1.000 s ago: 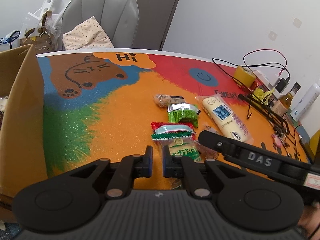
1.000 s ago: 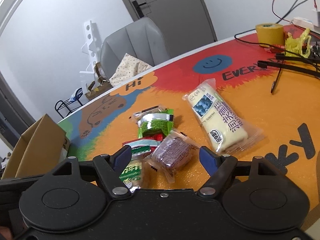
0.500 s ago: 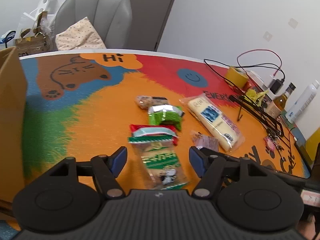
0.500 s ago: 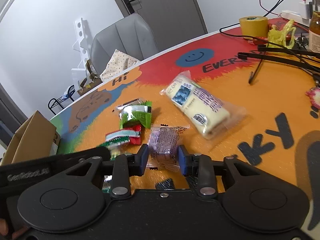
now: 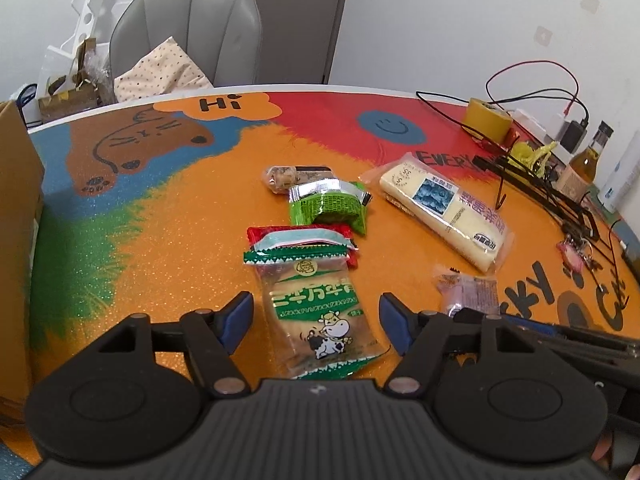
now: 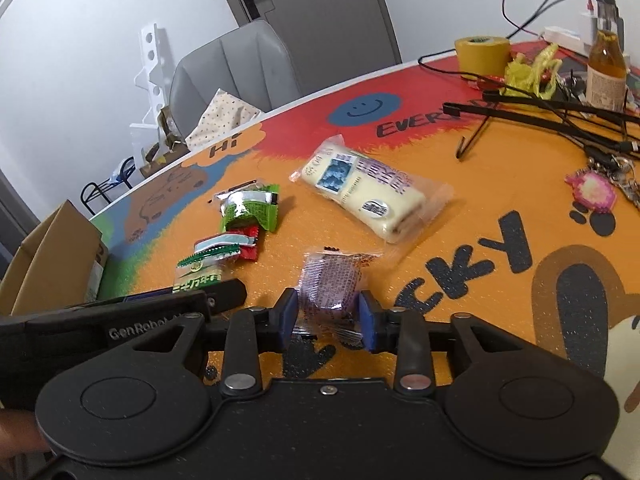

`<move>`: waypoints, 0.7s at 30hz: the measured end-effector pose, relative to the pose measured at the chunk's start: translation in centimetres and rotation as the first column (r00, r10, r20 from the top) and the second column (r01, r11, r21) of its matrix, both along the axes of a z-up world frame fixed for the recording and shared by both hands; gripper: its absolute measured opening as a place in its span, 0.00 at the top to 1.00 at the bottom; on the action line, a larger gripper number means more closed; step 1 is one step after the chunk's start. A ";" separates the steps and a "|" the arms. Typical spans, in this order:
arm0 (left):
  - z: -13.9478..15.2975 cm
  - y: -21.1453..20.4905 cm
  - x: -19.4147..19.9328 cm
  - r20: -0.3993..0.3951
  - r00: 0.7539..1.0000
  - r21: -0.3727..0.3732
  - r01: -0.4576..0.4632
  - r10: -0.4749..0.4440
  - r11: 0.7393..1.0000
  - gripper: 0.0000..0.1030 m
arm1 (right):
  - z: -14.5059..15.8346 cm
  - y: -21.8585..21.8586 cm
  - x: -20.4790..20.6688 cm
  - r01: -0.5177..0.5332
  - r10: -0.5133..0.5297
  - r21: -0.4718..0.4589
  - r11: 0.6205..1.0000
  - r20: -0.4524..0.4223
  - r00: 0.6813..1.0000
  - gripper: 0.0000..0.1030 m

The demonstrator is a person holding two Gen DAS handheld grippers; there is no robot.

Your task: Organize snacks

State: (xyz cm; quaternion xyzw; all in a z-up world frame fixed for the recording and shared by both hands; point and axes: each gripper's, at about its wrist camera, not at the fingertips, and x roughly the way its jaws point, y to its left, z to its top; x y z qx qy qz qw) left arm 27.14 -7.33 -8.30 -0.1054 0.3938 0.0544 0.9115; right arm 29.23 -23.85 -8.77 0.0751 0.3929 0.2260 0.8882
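A green-and-clear cow-print snack pack (image 5: 320,320) lies flat on the colourful table mat (image 5: 160,240). My left gripper (image 5: 315,307) stands open astride it, pads apart from its edges. My right gripper (image 6: 328,317) holds a purple snack pack (image 6: 330,284) between its blue pads; its jaws are opening, and the pads still touch the wrapper. From the left wrist view that purple pack (image 5: 470,296) sits right of the pile. Further back lie a red-and-teal pack (image 5: 300,236), a green foil pack (image 5: 328,206), a small nut bar (image 5: 288,174) and a long cream bread pack (image 5: 440,208).
A cardboard box (image 5: 16,208) stands at the table's left edge. At the right are a yellow tape roll (image 5: 486,118), black hangers (image 6: 540,112), cables, a bottle (image 6: 606,68) and a pink keychain (image 6: 592,192). A grey chair (image 5: 192,32) stands behind the table.
My left gripper went from shut to open and moved over the cow-print pack. My right gripper closed around the purple pack and drew it rightward, away from the pile.
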 end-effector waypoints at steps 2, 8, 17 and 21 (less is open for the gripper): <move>0.0 0.0 -0.1 -0.003 1.000 0.016 0.004 -0.004 1.000 0.37 | 0.0 0.5 0.1 0.000 0.001 -0.023 1.000 0.014 1.000 0.60; 0.1 1.0 -0.8 -0.018 1.000 0.046 0.007 -0.006 0.999 0.54 | -0.4 1.9 -0.2 -0.002 0.005 -0.077 0.997 0.049 0.999 0.55; 1.2 1.7 -2.5 0.022 1.000 0.031 0.013 -0.013 0.999 0.55 | 0.5 1.7 -1.1 0.009 -0.007 -0.056 0.998 0.044 0.999 0.67; 2.2 1.9 -3.3 0.044 0.999 0.031 0.016 -0.017 0.999 0.55 | 1.3 1.9 -2.0 -0.003 0.005 -0.039 0.999 0.056 0.998 0.68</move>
